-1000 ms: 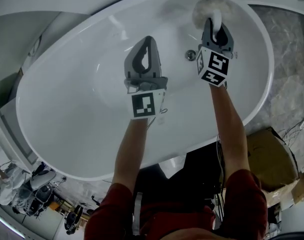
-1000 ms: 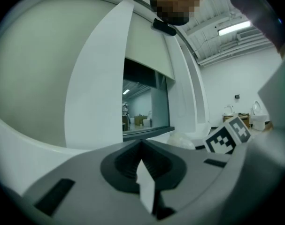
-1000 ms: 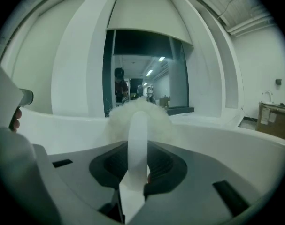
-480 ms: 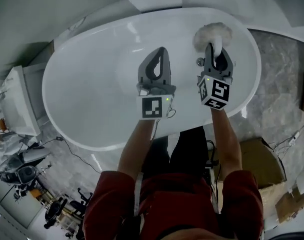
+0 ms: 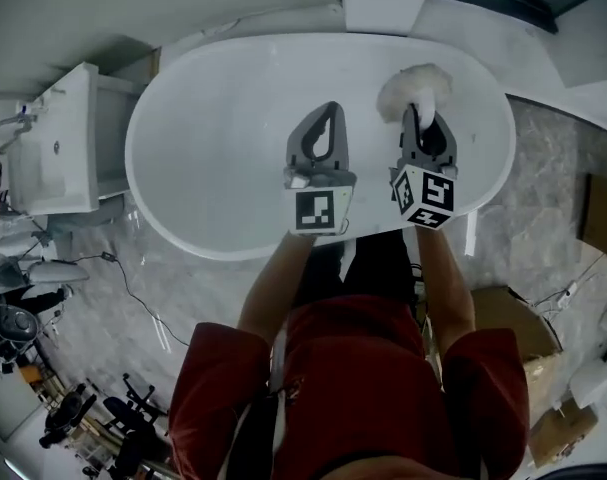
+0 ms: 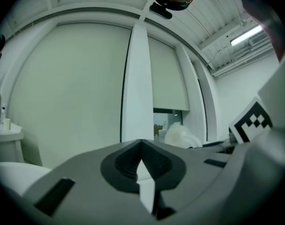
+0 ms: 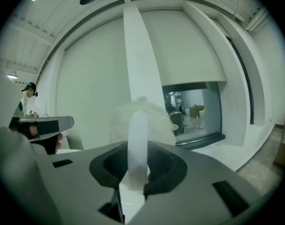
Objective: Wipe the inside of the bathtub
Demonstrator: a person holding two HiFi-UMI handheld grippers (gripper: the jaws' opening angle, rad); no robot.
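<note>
The white oval bathtub lies far below, seen from above in the head view. My right gripper is shut on the white handle of a fluffy white duster, held high over the tub's right half. In the right gripper view the duster stands up between the jaws against a pale wall. My left gripper is shut with nothing in it, raised over the tub's middle; in the left gripper view its jaws meet, and the duster shows to the right.
A white washbasin cabinet stands left of the tub. Cardboard boxes sit on the marble floor at the right. Cables and equipment lie at the lower left. A tall white pillar and pale walls face both grippers.
The view has risen well away from the tub, which now looks smaller and farther. Both grippers have lifted out of the tub and point at the walls, the duster still held.
</note>
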